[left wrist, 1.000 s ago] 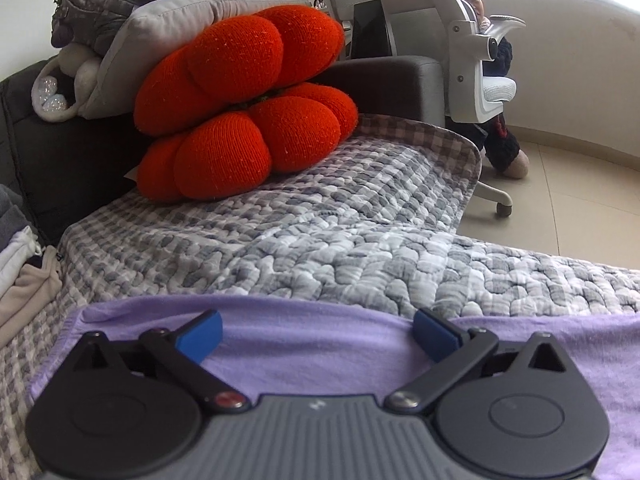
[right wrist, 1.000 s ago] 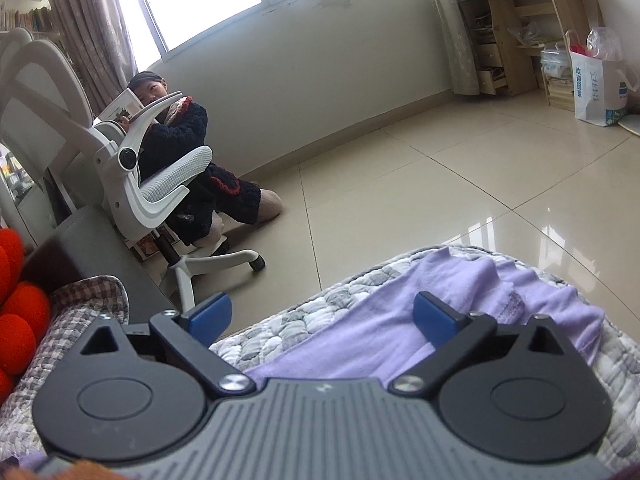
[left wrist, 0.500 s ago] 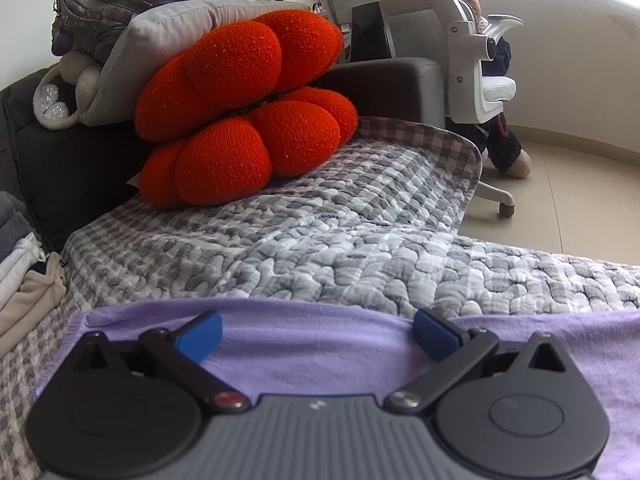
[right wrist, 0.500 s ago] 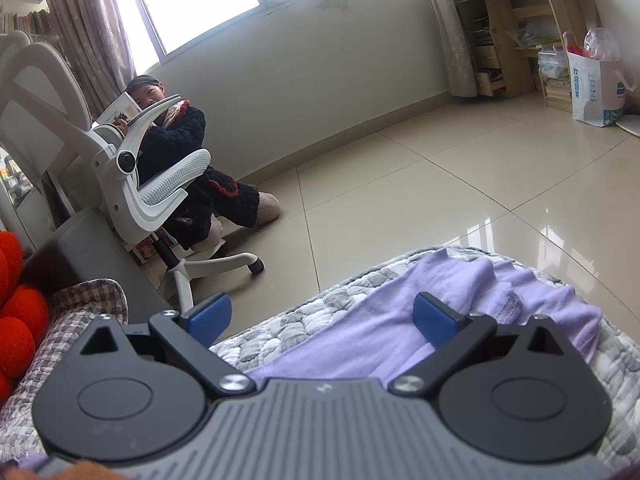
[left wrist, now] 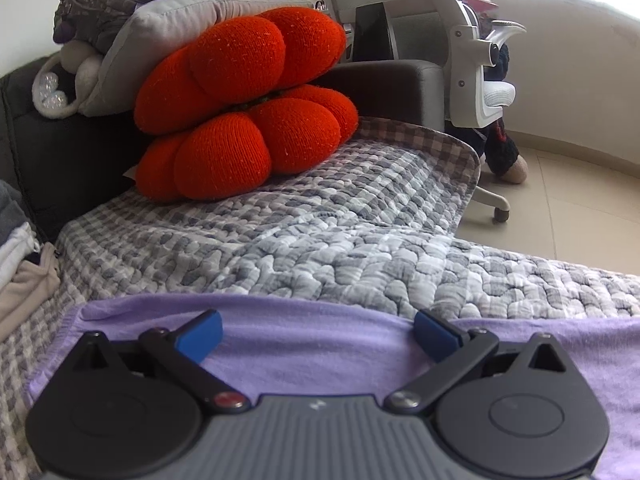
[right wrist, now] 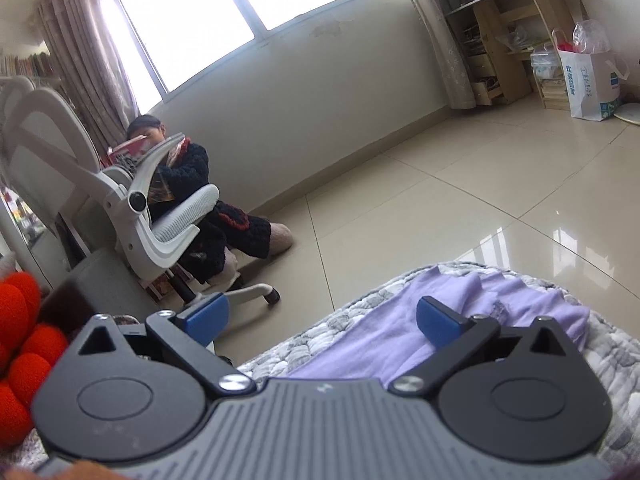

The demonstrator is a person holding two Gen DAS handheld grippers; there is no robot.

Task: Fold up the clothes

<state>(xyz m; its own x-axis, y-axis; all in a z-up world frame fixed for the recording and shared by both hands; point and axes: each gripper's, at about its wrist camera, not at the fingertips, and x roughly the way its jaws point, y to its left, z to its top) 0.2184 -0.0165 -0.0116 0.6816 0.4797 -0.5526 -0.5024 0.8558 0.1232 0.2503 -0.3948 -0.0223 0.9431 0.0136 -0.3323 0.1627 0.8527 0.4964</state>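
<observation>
Two grippers, both spread wide and gripping nothing! The left gripper (left wrist: 318,336) hangs low over the lilac garment (left wrist: 320,356), blue pads (left wrist: 200,338) well apart, and whether they brush the cloth is impossible to tell from this angle. That garment lies flat on the grey checked quilt (left wrist: 320,248), its near part hidden under the gripper body and its right end cut off at the frame edge. Over on the other side, the right gripper (right wrist: 322,320) is released too, one pad against the floor background, the other above the garment's rumpled end (right wrist: 500,304), where sleeve or hem is hard to make out. Behind, a red knitted cushion (left wrist: 248,108) leans on the dark sofa (left wrist: 380,84), with a stack of folded clothes (left wrist: 20,264) cropped at the left edge. A person (right wrist: 188,184) sits on the floor, half hidden by the white office chair (right wrist: 132,200).
</observation>
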